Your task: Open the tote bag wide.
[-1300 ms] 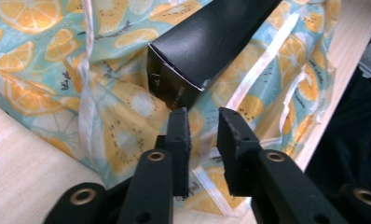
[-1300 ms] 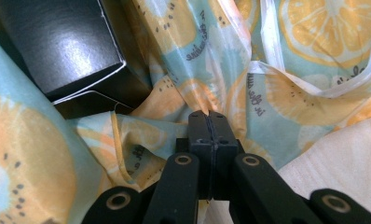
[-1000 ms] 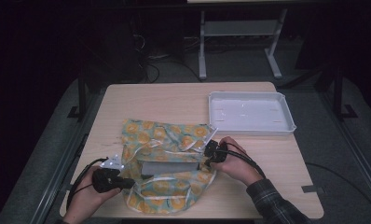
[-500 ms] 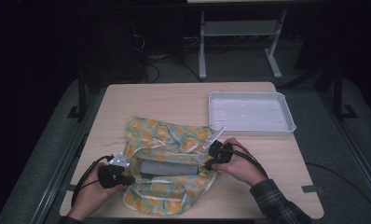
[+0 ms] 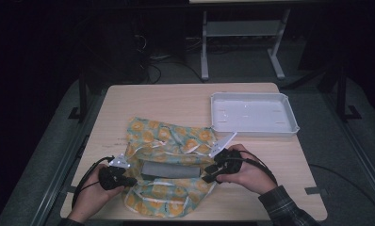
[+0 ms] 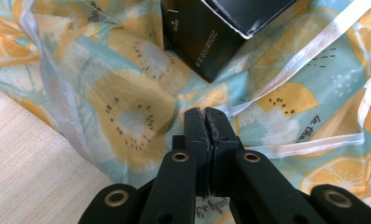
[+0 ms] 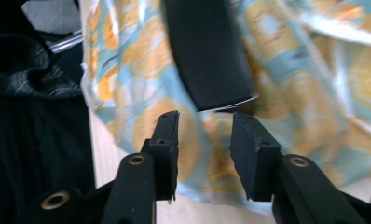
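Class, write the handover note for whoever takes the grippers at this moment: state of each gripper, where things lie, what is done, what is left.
Left gripper: shut, tips on the fruit-print cloth; whether it pinches cloth is unclear.
Right gripper: jaws just opening, nothing between them, just short of the box's end.
Dark box: lies on the cloth, mid-table.
White tray: far right, apart from the cloth.
Done: box set on the cloth.
Left: probably folding the cloth over the box.

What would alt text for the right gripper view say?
Two black jaws of the right gripper stand apart with nothing between them, having just been opening, above a fruit-print cloth. A long dark box lies on the cloth just beyond them.
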